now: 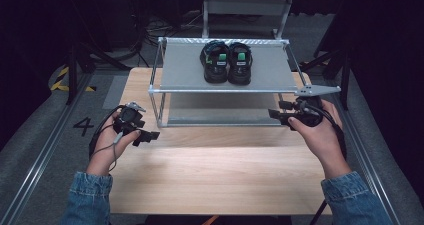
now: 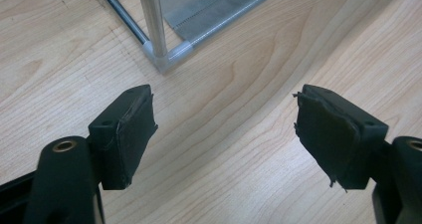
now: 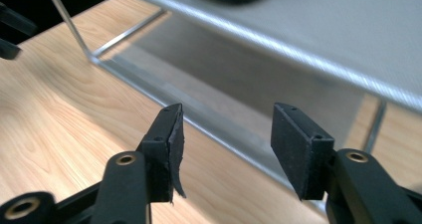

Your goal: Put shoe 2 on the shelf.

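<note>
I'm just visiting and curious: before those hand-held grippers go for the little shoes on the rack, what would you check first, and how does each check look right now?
1. Left hand-held gripper open and holding nothing: ok.
2. Right hand-held gripper open and holding nothing: ok.
3. Pair of shoes side by side on the top shelf, nothing on them: ok.
4. Wooden table in front of the rack free for setting things down: ok.
5. Lower shelf free of items: cannot tell, partly hidden.

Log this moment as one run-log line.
left gripper: open, empty, over table | right gripper: open, empty, facing rack | shoes: paired on top shelf
</note>
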`<state>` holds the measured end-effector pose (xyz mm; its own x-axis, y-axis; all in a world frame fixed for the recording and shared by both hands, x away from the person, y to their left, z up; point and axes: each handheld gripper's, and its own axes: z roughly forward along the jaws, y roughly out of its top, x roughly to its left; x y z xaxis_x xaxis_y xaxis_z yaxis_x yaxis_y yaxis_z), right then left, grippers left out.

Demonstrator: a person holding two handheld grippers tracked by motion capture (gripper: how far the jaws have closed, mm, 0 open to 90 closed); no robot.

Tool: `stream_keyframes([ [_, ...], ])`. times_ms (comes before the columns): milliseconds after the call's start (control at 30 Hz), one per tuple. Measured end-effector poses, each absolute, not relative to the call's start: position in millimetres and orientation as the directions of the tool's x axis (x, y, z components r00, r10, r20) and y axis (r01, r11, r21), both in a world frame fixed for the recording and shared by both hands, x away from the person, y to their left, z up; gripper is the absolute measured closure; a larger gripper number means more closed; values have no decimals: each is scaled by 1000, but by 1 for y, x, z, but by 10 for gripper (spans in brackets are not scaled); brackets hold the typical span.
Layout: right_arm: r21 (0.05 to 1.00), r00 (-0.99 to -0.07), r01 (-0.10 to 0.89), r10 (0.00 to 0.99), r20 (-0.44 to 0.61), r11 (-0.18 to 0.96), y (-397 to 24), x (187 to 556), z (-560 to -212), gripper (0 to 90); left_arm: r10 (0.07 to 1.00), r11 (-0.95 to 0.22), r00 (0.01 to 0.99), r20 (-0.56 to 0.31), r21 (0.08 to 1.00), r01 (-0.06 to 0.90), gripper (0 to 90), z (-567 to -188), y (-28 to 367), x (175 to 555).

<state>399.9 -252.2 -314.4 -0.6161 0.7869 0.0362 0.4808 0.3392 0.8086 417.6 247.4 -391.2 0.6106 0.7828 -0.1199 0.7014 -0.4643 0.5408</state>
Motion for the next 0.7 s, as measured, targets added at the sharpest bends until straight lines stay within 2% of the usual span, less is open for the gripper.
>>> stream_keyframes([
  [700,726,-476,626,877,66,286,-325,395,-388,411,805,-447,579,-126,512,733,223,-401,256,417],
])
